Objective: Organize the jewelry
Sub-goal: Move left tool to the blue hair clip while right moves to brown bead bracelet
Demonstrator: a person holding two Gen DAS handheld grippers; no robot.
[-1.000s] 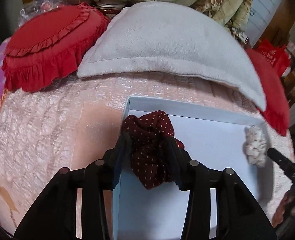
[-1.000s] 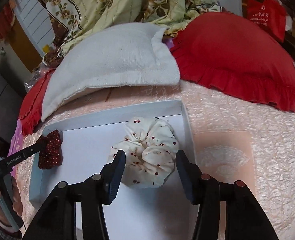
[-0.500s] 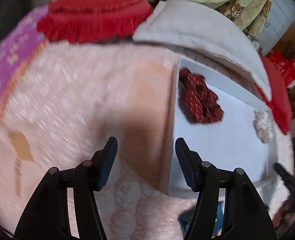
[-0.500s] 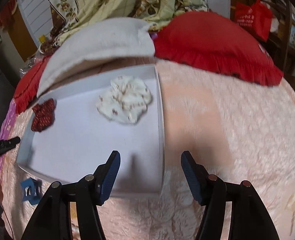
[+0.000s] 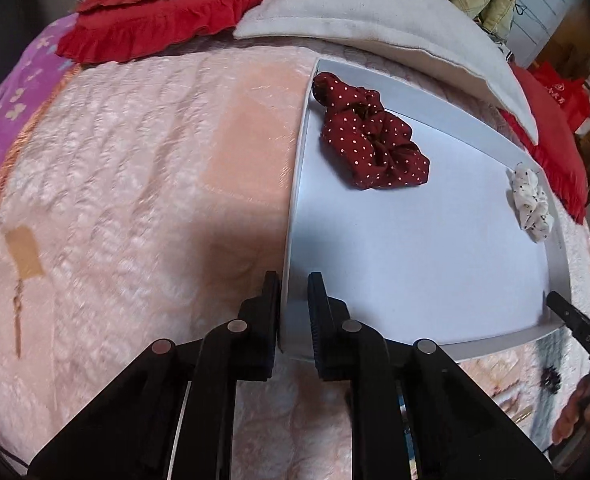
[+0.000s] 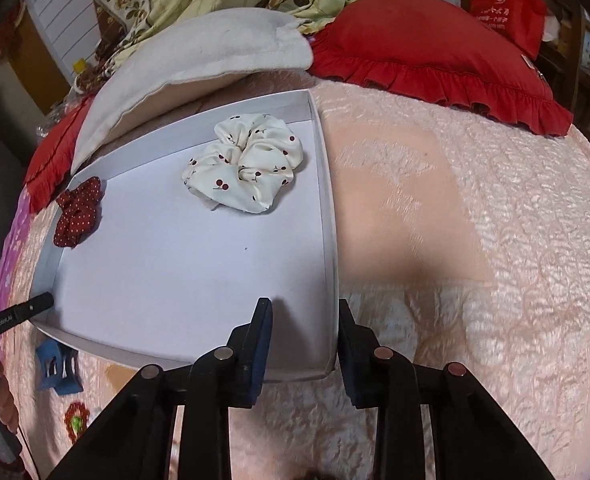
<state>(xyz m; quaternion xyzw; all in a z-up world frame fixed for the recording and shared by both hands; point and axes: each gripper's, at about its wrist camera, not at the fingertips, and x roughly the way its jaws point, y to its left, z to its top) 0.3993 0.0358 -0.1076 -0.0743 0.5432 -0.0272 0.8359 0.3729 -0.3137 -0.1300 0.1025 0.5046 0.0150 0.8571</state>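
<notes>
A shallow white box [image 5: 295, 184] [image 6: 327, 240] lies on a pink bedspread. A dark red dotted scrunchie [image 5: 369, 136] [image 6: 77, 212] lies in its far left corner. A white cherry-print scrunchie [image 6: 247, 168] [image 5: 531, 204] lies at its far right. My left gripper [image 5: 294, 312] straddles the box's left wall near the front corner, jaws narrow around it. My right gripper [image 6: 303, 320] straddles the right wall near the front right corner, jaws wider, a gap on each side.
A blue claw hair clip [image 6: 57, 364] and a red flower piece [image 6: 77, 422] lie on the bedspread in front of the box. A small black item [image 5: 551, 378] lies front right. Red frilled cushions [image 6: 435, 52] [image 5: 167, 4] and a grey-white pillow [image 5: 375, 20] crowd the far side.
Both grippers let go of the scrunchies and pulled back to the box's front corners. The left jaws narrowed onto the left wall; the right jaws came astride the right wall.
</notes>
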